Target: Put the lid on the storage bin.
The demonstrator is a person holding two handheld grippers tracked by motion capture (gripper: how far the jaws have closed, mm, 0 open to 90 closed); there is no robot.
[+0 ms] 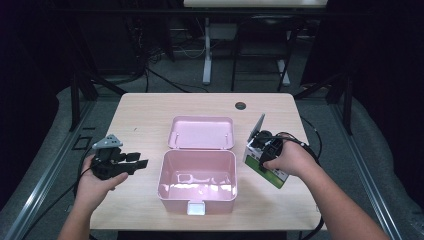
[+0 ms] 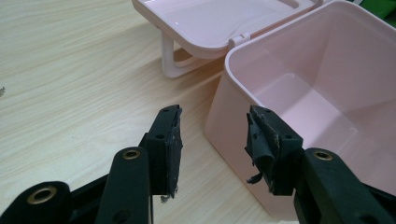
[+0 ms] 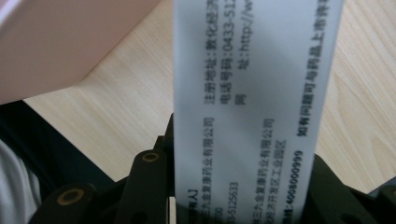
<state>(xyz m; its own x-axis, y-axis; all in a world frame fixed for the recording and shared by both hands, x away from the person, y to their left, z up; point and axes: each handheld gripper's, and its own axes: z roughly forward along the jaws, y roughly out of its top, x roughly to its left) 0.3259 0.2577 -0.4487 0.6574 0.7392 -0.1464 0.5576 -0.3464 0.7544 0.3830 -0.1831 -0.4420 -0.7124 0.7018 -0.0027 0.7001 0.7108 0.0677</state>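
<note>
Your right tool (image 1: 263,152) grips the medicine carton (image 3: 252,93) at three o'clock of the pink box (image 1: 197,197). Your left tool (image 2: 212,140) gapes wide and empty at nine o'clock.

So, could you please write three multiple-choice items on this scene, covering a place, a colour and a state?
1. Where is the medicine carton?
A. inside the box
B. right of the box, in the right hand-held gripper
C. on the floor

2. What colour is the storage box?
A. blue
B. pink
C. black

3. How is the box's lid?
A. latched shut
B. removed and stacked underneath
C. open, lying back behind the box

Answers:
1 B, the jaws clamp the printed carton in the right gripper view.
2 B, walls and lid are pink.
3 C, the bare interior shows.
</note>
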